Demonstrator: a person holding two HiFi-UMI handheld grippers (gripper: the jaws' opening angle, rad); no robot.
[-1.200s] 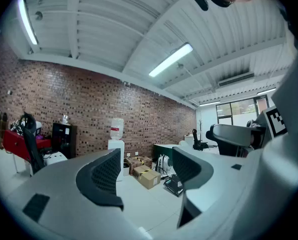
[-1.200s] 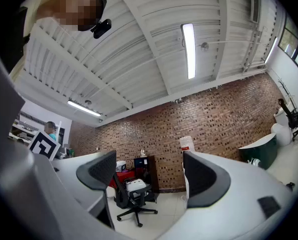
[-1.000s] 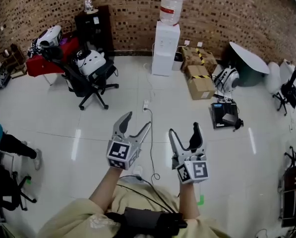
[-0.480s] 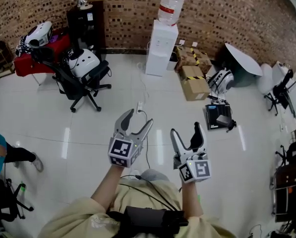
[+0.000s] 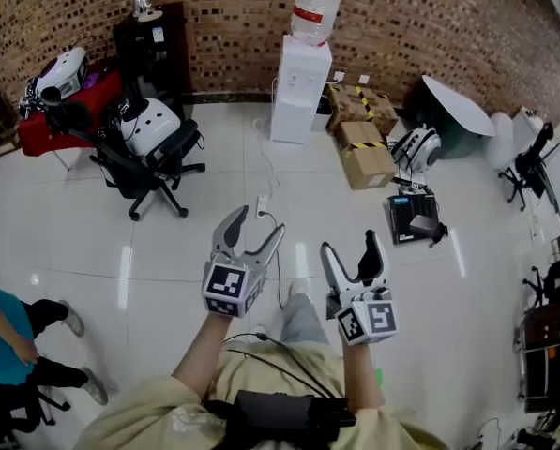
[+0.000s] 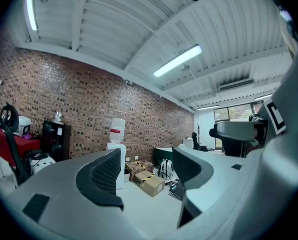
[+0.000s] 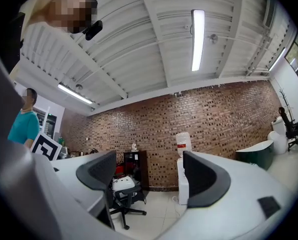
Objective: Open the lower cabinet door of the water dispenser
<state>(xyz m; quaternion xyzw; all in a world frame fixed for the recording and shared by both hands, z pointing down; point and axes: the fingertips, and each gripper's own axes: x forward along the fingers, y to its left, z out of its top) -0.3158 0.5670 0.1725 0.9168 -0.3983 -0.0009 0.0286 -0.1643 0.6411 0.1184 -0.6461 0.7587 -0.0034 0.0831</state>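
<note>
A white water dispenser (image 5: 296,87) with a clear bottle on top stands against the brick wall at the far side of the room; its lower cabinet door (image 5: 289,120) looks closed. It also shows small in the left gripper view, water dispenser (image 6: 117,149), and in the right gripper view, water dispenser (image 7: 181,176). Both grippers are held up in front of the person, far from it. My left gripper (image 5: 256,232) is open and empty. My right gripper (image 5: 349,249) is open and empty too.
A black office chair (image 5: 148,157) carrying a white helmet stands left of the path. Cardboard boxes (image 5: 367,148) sit right of the dispenser. A power strip and cable (image 5: 264,204) lie on the white tiles ahead. A person in teal (image 5: 7,331) sits at left.
The person has walked forward: the dispenser and chair have shifted left and slightly nearer in the head view. Both grippers stay open in the same held pose.
</note>
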